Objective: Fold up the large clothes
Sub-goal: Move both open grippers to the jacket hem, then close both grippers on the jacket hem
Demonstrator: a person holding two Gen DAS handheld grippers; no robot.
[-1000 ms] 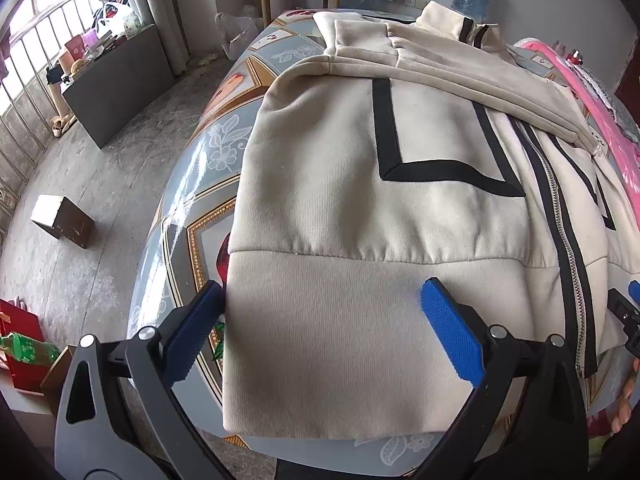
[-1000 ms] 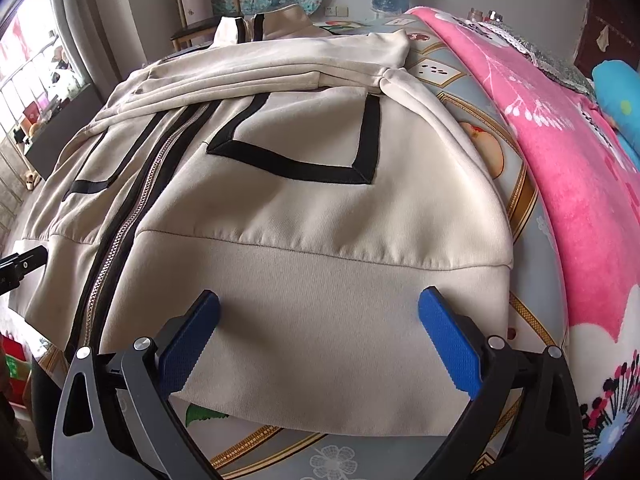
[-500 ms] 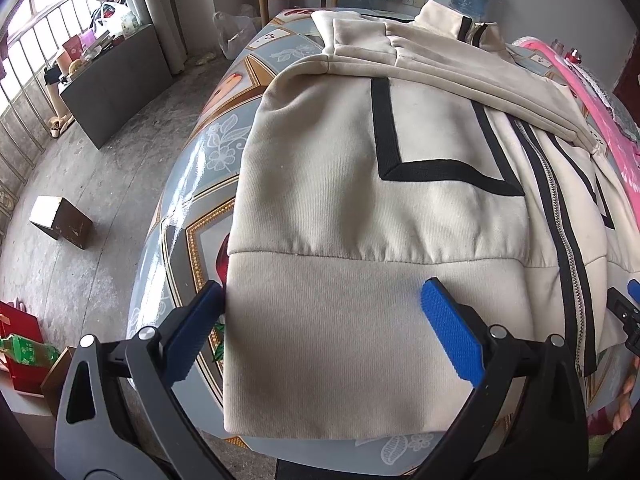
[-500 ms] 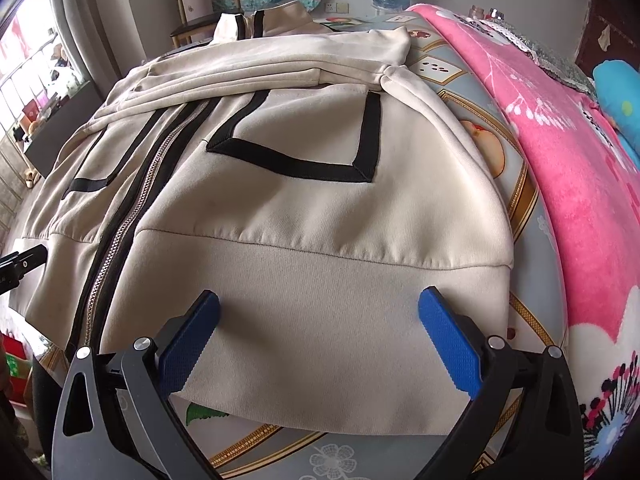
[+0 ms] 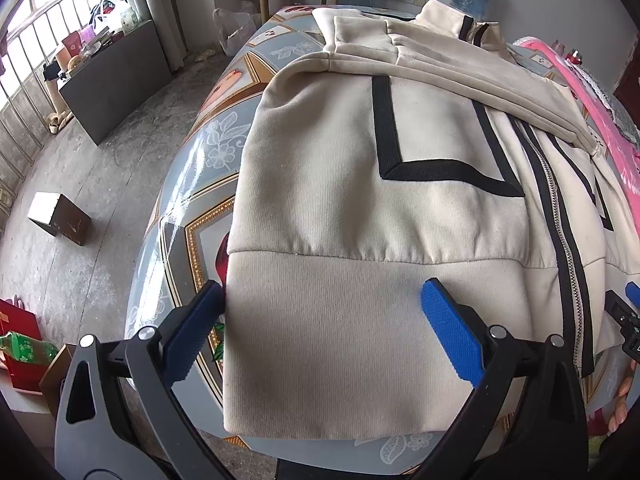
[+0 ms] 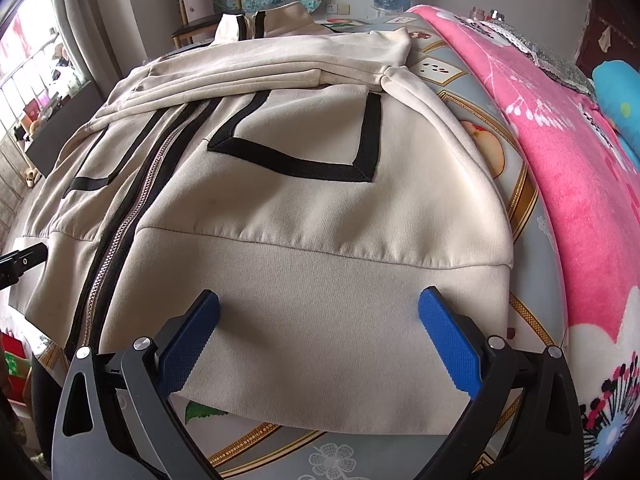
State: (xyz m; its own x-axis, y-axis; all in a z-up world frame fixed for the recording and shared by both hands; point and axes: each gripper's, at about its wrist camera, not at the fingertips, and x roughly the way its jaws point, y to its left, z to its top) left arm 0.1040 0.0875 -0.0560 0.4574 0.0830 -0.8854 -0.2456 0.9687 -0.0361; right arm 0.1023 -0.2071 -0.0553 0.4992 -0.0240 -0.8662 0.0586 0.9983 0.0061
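the cream zip-up jacket (image 5: 360, 184) lies flat on the patterned table (image 5: 192, 184), sleeves folded across, hem at the near edge. left gripper (image 5: 320, 328) and right gripper (image 6: 318, 334) gape over the hem band, probably not touching. soft, thick, floppy: pinch the hem corners.

Support is a bed/table surface with a glossy patterned cover (image 5: 192, 184), grey tiles with gold borders and fruit prints. Cream zip jacket (image 5: 360, 208) lies flat on it, sleeves folded across the chest. Pink floral blanket (image 6: 560, 152) lies along the right edge.
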